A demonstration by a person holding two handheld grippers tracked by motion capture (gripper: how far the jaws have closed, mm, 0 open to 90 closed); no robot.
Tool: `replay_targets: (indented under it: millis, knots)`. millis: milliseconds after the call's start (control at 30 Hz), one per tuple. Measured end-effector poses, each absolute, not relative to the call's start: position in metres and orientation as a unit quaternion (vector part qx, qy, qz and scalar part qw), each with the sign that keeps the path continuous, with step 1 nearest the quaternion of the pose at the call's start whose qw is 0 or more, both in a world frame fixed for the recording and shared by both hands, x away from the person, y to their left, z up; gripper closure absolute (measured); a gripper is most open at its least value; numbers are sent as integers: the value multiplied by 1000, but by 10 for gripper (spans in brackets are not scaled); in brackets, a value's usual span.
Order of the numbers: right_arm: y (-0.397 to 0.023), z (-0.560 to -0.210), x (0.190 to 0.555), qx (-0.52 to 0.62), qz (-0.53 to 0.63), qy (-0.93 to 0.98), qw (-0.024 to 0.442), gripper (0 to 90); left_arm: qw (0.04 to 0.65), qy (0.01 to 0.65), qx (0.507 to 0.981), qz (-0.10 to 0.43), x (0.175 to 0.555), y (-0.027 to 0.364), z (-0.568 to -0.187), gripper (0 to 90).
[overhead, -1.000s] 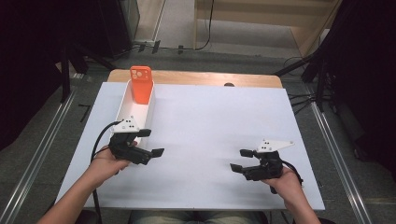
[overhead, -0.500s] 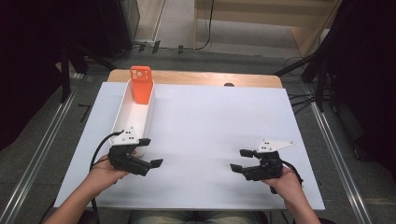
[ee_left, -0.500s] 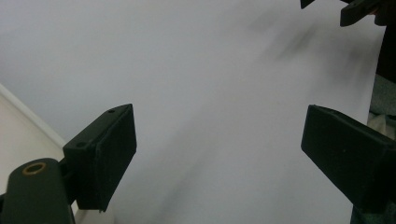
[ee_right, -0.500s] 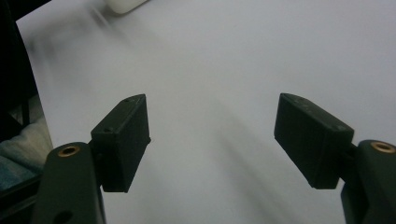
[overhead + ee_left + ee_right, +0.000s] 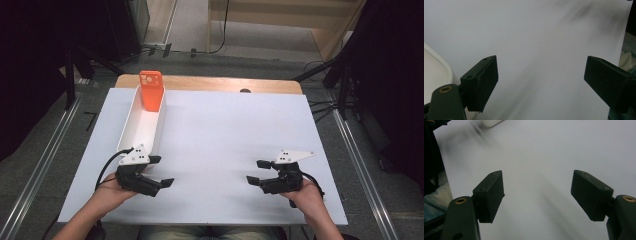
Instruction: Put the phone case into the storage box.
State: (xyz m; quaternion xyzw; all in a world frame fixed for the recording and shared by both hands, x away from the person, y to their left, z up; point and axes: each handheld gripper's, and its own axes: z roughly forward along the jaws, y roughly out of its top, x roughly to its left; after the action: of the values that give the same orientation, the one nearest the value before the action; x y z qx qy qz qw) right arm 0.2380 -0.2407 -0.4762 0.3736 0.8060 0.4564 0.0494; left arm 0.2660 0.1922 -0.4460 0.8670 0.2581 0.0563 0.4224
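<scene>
A: High view, notes. Orange phone case point(image 5: 151, 90) stands upright against the far end wall of the long white tray point(image 5: 131, 131), tray at the left of the white table sheet point(image 5: 225, 130). Nothing touches the case.

B: Nearest tool?

A: Left gripper point(image 5: 159, 172), just off the tray's near end and well apart from the case. Compared with a second ago it sits lower in the high view, nearer the person, and clear of the tray corner it was over then. Its jaws have just been closing a little, with nothing between them.

B: Left gripper view agrees?

A: Yes. Two black pads point(image 5: 482, 83) parted over bare sheet, the tray's rounded corner point(image 5: 436, 67) at the left edge. Released, grasping nothing.

B: And the other side?

A: Right gripper point(image 5: 257, 172) lies low over the sheet at the near right, jaws wide, empty, in the same spot as before. Right gripper view: pads point(image 5: 490, 195) apart, plain sheet between.

B: Meaning for the work?

A: My reading: the case looks set down in the tray and the left hand is backing away. Probably a step finished, both tools idle.
</scene>
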Motion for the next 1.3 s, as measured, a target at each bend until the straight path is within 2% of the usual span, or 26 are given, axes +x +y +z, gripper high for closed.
replay_targets:
  millis: [1300]
  knots:
    - [-238,-477,238,368,454,810,46,255,412,264,870,60,265,202,-456,119]
